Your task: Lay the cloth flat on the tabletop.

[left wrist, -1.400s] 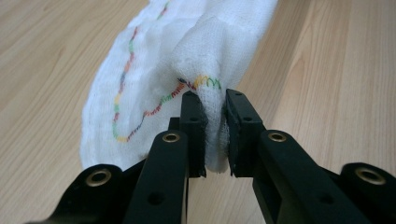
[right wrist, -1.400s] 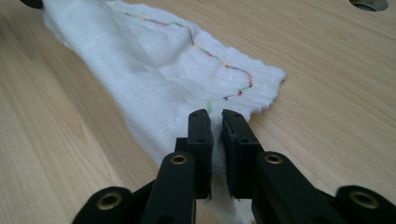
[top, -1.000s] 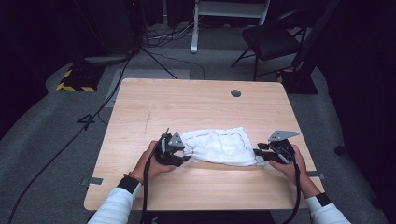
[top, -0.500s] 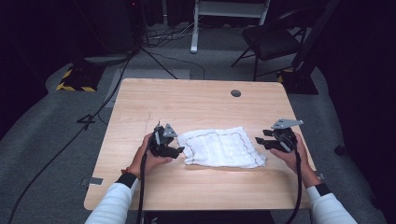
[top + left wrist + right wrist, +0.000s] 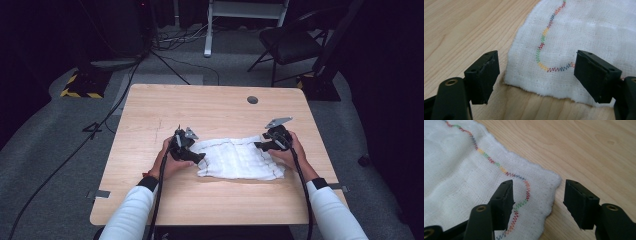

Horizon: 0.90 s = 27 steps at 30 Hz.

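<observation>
- While the white muslin cloth (image 5: 239, 159) lies flat on the tabletop (image 5: 210, 107), near its front edge and a little toward the right side, the left tongs (image 5: 199, 151) sit at the cloth's left end and the right tongs (image 5: 260, 145) at its right end.
- In the left gripper view the left tongs (image 5: 536, 77) are spread wide, straddling a corner of the cloth (image 5: 584, 45) and pinching nothing; the hem lies between the jaws.
- In the right gripper view the right tongs (image 5: 537, 202) are likewise spread — one jaw over the cloth (image 5: 461, 182), the other over bare wood, with the rounded corner between them.
- The rainbow zigzag stitching (image 5: 499, 166) runs just inside the hem and bends round both corners.
- The cloth's long axis runs left to right, roughly parallel with the front edge of the tabletop; its short ends point at the two sides, and the back left corner looks slightly bunched.
- Risks, as I judge them: the fabric is thin and limp, so a jaw closing too high could shut on air, or catch one layer only if the cloth is doubled.
- A jaw tip pressed along the wood could push the hem into a ruck instead of getting under it.
- If one side grips and the other misses, a lift would drag the cloth askew — toward the front edge.
</observation>
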Each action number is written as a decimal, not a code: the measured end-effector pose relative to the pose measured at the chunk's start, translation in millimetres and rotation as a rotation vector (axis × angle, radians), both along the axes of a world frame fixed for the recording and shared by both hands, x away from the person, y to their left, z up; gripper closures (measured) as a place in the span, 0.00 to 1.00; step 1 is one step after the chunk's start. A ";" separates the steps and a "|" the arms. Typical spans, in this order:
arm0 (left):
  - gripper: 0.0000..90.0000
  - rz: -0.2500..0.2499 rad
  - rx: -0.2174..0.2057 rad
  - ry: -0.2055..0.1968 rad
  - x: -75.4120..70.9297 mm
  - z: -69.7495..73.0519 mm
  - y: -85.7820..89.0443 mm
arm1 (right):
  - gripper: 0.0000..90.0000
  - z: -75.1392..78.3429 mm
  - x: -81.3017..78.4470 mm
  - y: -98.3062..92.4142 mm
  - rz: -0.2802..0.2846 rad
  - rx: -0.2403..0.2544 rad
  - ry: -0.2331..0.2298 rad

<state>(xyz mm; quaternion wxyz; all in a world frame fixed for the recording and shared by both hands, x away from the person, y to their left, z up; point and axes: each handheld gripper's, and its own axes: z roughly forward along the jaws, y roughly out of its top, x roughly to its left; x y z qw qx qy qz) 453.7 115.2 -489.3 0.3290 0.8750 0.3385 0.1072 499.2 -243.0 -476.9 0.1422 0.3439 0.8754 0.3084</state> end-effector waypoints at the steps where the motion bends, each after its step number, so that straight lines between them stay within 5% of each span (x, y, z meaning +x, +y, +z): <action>1: 0.23 0.004 -0.011 0.008 1.1 -2.1 -0.4 | 0.46 -2.8 1.9 0.6 0.000 0.005 0.014; 8: 0.22 0.025 -0.017 0.005 3.6 -7.4 -1.5 | 0.52 -9.7 6.0 -1.4 0.009 0.041 0.049; 12: 0.44 0.006 -0.036 -0.006 3.3 -5.8 -0.9 | 0.75 -9.3 1.4 1.3 0.044 0.055 0.046; 14: 0.64 -0.018 -0.047 -0.003 3.5 -5.1 -0.5 | 0.87 -8.6 -2.3 4.2 0.063 0.045 0.036; 19: 0.84 -0.035 -0.072 -0.009 5.1 -6.2 2.9 | 0.93 -8.2 -8.4 6.0 0.066 0.022 -0.012; 22: 0.87 -0.050 -0.046 -0.039 2.7 -1.6 3.9 | 0.94 -4.7 -12.1 2.2 0.066 0.023 -0.027; 27: 0.88 -0.066 -0.060 -0.096 -7.2 16.2 6.4 | 0.94 13.5 -21.6 -7.2 0.061 0.078 -0.083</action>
